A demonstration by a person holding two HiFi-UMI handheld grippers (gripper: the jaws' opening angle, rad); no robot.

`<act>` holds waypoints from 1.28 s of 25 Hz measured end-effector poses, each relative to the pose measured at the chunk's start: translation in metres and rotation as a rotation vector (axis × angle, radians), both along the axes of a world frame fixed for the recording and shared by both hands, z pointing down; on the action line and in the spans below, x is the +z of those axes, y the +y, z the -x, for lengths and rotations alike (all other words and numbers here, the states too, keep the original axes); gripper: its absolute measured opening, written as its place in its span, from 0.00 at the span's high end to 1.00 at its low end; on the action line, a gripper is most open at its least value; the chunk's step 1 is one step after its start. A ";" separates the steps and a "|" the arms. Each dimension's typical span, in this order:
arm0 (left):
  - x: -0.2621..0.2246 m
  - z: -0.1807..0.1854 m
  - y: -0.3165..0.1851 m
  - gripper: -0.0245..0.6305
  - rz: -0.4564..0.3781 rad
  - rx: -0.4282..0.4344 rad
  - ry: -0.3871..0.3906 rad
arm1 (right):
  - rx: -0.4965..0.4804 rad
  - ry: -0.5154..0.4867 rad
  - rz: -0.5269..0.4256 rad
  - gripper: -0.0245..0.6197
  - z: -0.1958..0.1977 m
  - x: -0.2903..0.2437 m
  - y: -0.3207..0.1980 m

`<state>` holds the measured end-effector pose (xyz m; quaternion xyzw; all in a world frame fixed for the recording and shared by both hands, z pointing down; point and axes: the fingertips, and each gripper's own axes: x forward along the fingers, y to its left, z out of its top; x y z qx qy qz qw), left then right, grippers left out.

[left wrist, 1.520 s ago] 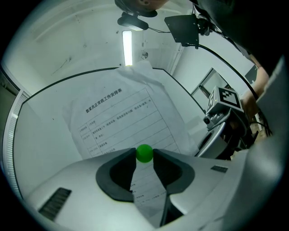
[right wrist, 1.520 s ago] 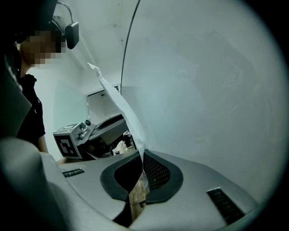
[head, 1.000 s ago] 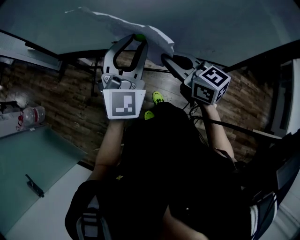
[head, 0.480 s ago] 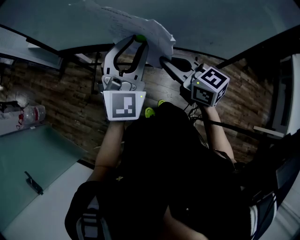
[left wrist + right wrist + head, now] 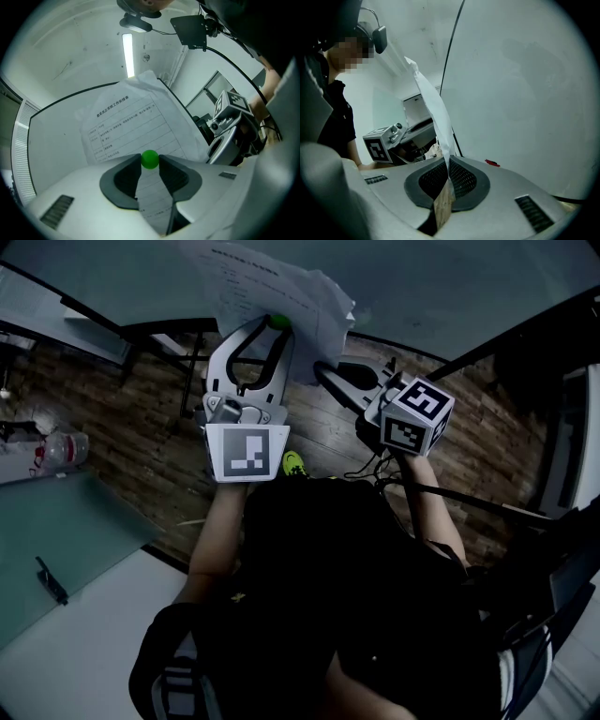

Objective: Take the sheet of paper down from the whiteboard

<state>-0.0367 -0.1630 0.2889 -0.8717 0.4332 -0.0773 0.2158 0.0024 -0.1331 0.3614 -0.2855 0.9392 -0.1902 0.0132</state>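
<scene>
A white printed sheet of paper hangs crumpled in front of the whiteboard. My left gripper is shut on a small green ball magnet at the sheet's lower edge. In the left gripper view the magnet sits pinched between the pads, with the paper behind it. My right gripper is shut on the sheet's right edge. In the right gripper view the paper rises edge-on from the closed jaws, beside the board.
A wooden floor with cables lies below. A grey-green table at the left carries a water bottle and a small black item. A small red mark sits low on the board. A shoe shows under the grippers.
The sheet has swung round and now shows more of its printed face. The head view has turned slightly. Both grippers keep their holds and stay almost in place.
</scene>
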 end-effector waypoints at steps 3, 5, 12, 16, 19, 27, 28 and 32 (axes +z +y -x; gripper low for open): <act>0.004 0.001 -0.001 0.76 0.019 -0.018 0.001 | -0.025 0.001 0.013 0.94 0.003 0.003 0.001; 0.006 0.002 0.001 0.75 0.032 -0.026 -0.005 | -0.039 0.005 0.024 0.94 0.005 0.004 0.004; 0.011 0.004 0.001 0.76 0.055 -0.050 -0.010 | -0.060 0.012 0.042 0.94 0.004 0.009 0.006; 0.015 0.007 -0.003 0.75 0.065 -0.065 -0.008 | -0.070 0.022 0.051 0.94 0.005 0.013 0.004; 0.015 0.009 -0.001 0.75 0.075 -0.074 0.002 | -0.080 0.032 0.058 0.94 0.007 0.013 0.008; 0.024 -0.055 0.118 0.75 0.029 -0.093 0.011 | -0.095 0.057 -0.013 0.94 -0.057 0.021 0.123; 0.025 -0.061 0.134 0.75 0.021 -0.095 0.013 | -0.094 0.070 -0.029 0.94 -0.064 0.023 0.138; 0.026 -0.075 0.157 0.75 0.027 -0.099 0.012 | -0.098 0.123 -0.062 0.94 -0.077 0.023 0.160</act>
